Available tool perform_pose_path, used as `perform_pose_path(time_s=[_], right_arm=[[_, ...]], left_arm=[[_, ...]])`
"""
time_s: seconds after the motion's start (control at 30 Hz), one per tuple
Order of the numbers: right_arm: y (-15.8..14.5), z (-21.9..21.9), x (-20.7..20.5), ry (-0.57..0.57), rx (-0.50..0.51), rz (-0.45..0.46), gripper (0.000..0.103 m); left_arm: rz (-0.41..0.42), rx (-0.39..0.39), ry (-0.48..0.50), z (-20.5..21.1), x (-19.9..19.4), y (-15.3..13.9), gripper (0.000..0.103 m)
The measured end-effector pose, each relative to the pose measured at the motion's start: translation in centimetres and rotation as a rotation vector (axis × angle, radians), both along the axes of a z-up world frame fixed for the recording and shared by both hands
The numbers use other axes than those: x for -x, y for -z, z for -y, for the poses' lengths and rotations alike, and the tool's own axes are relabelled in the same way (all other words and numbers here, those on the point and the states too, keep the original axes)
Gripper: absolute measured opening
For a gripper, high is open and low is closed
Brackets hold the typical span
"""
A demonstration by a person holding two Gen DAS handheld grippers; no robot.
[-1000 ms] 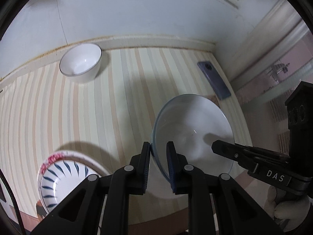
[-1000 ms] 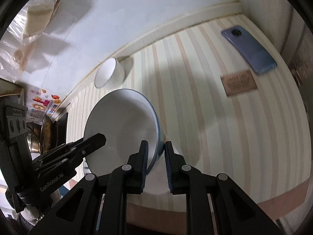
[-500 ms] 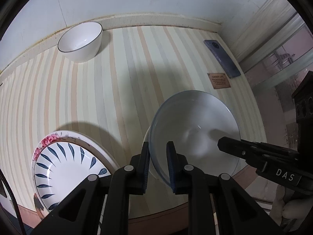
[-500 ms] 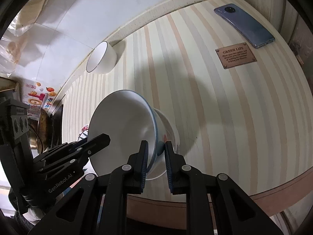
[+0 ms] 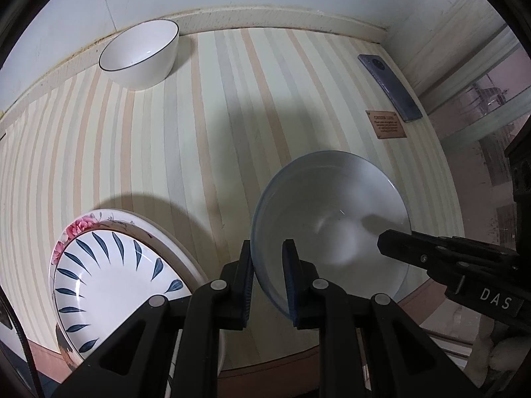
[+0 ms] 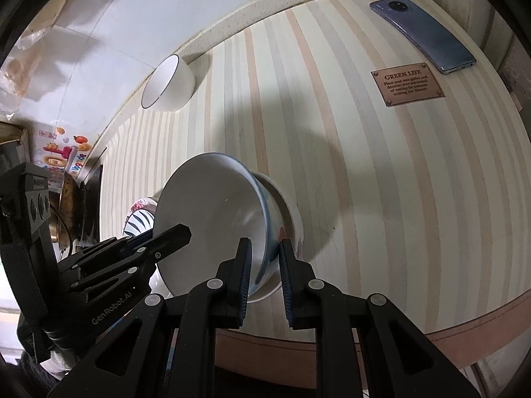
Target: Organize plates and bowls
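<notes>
Through the left wrist camera, we had our left gripper clamped narrow on the near rim of the blue-rimmed bowl, one pad outside the wall and one inside. The bowl hung tilted ahead and to the right of the jaws, above the striped table. Our right gripper reached in from the right at the bowl's opposite rim. Left of the jaws sat the leaf-patterned plate, resting on a floral plate. Far ahead and left stood the white bowl; far ahead and right lay the phone and the brown plaque.

Through the right wrist camera, our right gripper pinched the same bowl's rim, nearly closed. Just beneath the bowl, ahead of the jaws, we saw a shallow white dish; whether they touched we could not tell. Our left gripper gripped the far rim at the left.
</notes>
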State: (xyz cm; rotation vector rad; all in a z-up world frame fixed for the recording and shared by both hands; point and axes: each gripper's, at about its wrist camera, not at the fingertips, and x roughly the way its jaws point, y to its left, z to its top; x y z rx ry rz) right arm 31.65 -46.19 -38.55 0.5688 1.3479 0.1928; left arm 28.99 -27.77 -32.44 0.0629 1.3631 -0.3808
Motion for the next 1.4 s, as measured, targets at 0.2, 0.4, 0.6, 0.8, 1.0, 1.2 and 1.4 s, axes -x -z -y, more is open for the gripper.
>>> perform_pose_path(time_s=[0.2,0.4,0.6,0.8,1.0,1.2,1.4], right_arm=[[0.6,0.1,-0.6,-0.020,0.021,-0.028,0.021],[-1.0,1.6,-1.1,0.014,-0.045,-0.036,0.022],[-5.8,1.5,-6.2,0.021,-0.103,0.072,0.044],[-5.6,-3.2,-17.1,-0.043,-0.114,0.118,0.047],[-0.9,-8.8,-26.9,-0.129,-0.107,0.062,0.047],[2.8,-11.9,-31.0,-0.187,-0.088,0.015,0.034],[3.8,-12.7,-31.3,-0.226,-0.058,0.032,0.018]], left_arm=[[-0.017,-0.007,0.007,0.1,0.2,0.4,0.015],[0.006,0.053,-0.038,-1.8,-0.5,-2.9,0.016],[0.106,0.109,-0.209,-6.8,-6.2,-7.1,0.043],[0.066,0.127,-0.424,-13.1,-15.6,-4.1,0.045],[-0.036,0.193,-0.520,-15.7,-21.5,1.2,0.044],[-0.084,0.193,-0.510,-15.5,-23.7,4.7,0.020],[-0.048,0.135,-0.489,-14.8,-23.1,4.6,0.013]])
